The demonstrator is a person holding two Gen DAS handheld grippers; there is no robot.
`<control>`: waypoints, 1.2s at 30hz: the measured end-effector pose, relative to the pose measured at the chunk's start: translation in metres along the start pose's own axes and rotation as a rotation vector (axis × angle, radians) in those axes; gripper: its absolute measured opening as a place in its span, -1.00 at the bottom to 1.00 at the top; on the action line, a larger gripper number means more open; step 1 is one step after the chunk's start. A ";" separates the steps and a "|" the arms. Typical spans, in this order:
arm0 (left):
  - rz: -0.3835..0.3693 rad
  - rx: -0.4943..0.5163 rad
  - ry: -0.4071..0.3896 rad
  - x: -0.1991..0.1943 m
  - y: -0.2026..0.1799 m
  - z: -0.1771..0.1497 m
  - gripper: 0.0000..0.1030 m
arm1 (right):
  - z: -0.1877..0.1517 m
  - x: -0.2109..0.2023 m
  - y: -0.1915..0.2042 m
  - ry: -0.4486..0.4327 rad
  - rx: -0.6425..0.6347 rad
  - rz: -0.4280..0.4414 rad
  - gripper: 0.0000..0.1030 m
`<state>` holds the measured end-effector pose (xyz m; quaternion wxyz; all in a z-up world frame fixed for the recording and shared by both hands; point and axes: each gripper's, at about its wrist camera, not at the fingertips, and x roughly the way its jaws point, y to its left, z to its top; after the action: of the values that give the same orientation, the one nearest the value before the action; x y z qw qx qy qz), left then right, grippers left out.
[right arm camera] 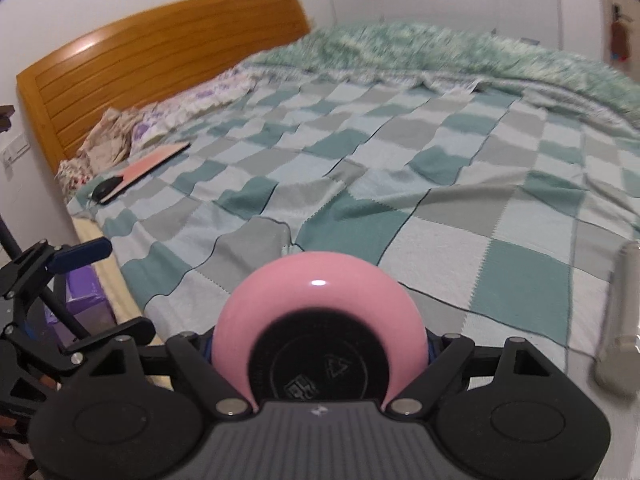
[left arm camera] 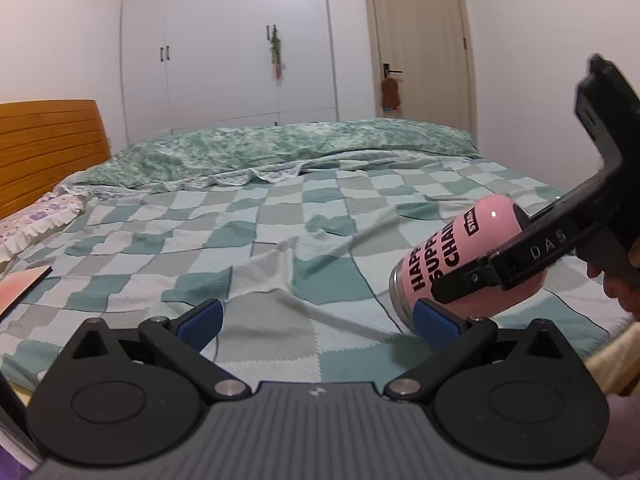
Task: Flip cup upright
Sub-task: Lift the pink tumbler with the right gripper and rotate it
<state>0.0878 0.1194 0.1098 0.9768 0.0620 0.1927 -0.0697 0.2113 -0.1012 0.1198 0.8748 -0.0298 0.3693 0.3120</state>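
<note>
Pink and glossy, the cup (left arm camera: 460, 256) is showing in the left wrist view at the right of the frame, tilted, with its metal rim end low and toward the left and its rounded base end raised toward the upper right. The right gripper (left arm camera: 460, 294) is clamping it across the body from the right; one black finger is crossing the lettering, and a hand (left arm camera: 618, 280) is partly visible behind the handle. The cup appears to be lifted just above the blanket (left arm camera: 280, 240), though contact at the rim cannot be confirmed. The left gripper (left arm camera: 316, 320) is standing apart with nothing between its blue pads (left arm camera: 202, 320); its right pad is sitting just beside the cup's rim end without visibly touching it. In the right wrist view, the cup (right arm camera: 318, 300) is filling the lower centre, its dark base disc facing the camera, seated deep between the fingers of the right gripper (right arm camera: 318, 350), which are closing on both flanks. The left gripper (right arm camera: 60, 292) is appearing at the far left, well apart from the cup. For the step in hand, judged as rotating the cup, the operator should be keeping the clamp firm, turning the wrist until the open end faces up, and lowering onto a flat patch of blanket, since folds could be tipping it on release.
</note>
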 end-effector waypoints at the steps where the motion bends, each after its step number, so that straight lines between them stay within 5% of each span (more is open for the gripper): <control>1: -0.010 0.002 0.001 -0.002 -0.001 -0.001 1.00 | -0.006 -0.005 0.005 -0.025 -0.011 -0.024 0.62; 9: -0.095 0.025 0.015 -0.006 -0.010 -0.016 1.00 | -0.065 -0.019 0.025 -0.196 -0.019 -0.276 0.62; 14: -0.111 0.021 0.030 -0.003 -0.007 -0.025 1.00 | -0.086 0.000 0.050 -0.289 -0.148 -0.488 0.62; 26: -0.076 0.005 0.042 -0.005 0.016 -0.028 1.00 | -0.092 0.026 0.063 -0.153 -0.068 -0.425 0.62; 29: -0.060 0.010 0.046 -0.008 0.014 -0.025 1.00 | -0.088 0.017 0.054 -0.141 0.001 -0.358 0.71; 31: -0.051 0.010 0.044 -0.011 0.012 -0.021 1.00 | -0.084 0.004 0.047 -0.148 0.063 -0.304 1.00; 36: -0.037 -0.001 0.060 -0.014 0.000 -0.012 1.00 | -0.077 -0.045 0.021 -0.221 0.171 -0.193 1.00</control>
<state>0.0708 0.1223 0.1036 0.9691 0.0602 0.2231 -0.0859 0.1273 -0.1295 0.0980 0.9353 0.0437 0.2916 0.1956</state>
